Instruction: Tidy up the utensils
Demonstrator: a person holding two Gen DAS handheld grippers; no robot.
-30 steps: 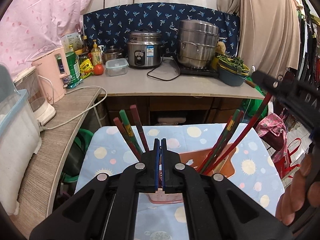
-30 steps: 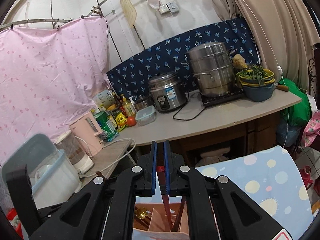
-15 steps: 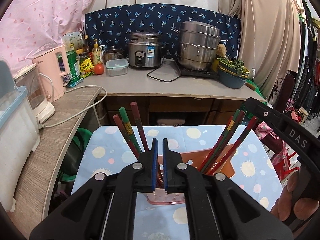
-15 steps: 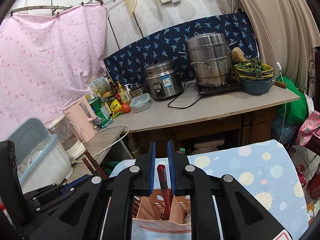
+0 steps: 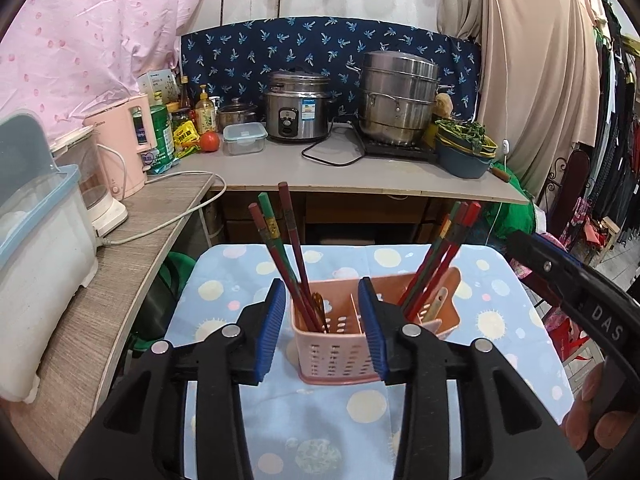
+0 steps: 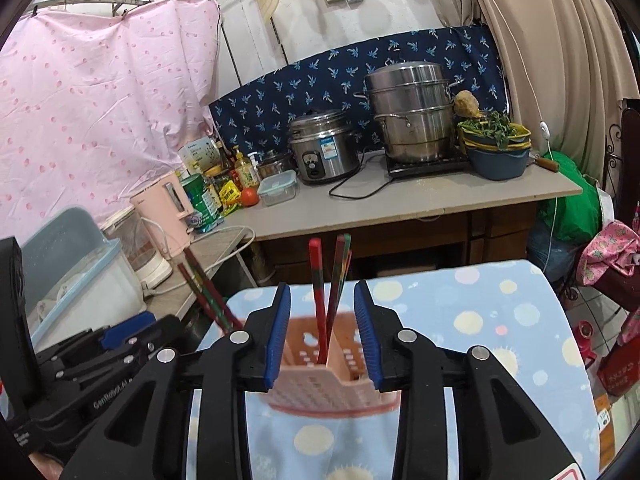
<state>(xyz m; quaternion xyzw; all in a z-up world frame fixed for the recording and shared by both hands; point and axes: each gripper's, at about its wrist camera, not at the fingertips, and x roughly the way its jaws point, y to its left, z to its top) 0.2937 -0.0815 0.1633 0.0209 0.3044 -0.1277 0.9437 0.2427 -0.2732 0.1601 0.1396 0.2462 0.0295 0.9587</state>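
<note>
A pink slotted utensil holder stands on a small table with a blue dotted cloth. Red and green chopsticks lean left in its left compartment beside a brown spoon. More chopsticks lean right in its right compartment. My left gripper is open and empty, its jaws either side of the holder's near end. My right gripper is open and empty just above the holder, with chopsticks standing between its jaws. The right gripper also shows at the right edge of the left wrist view.
A wooden side counter at the left holds a white box and a pink kettle. The back counter carries a rice cooker, a steel steamer pot, bottles, a tomato and bowls of greens. Clothes hang at the right.
Both grippers have opened from shut. The right gripper let go of the red chopstick, which now stands in the holder. The left gripper has drawn back and risen a little.
</note>
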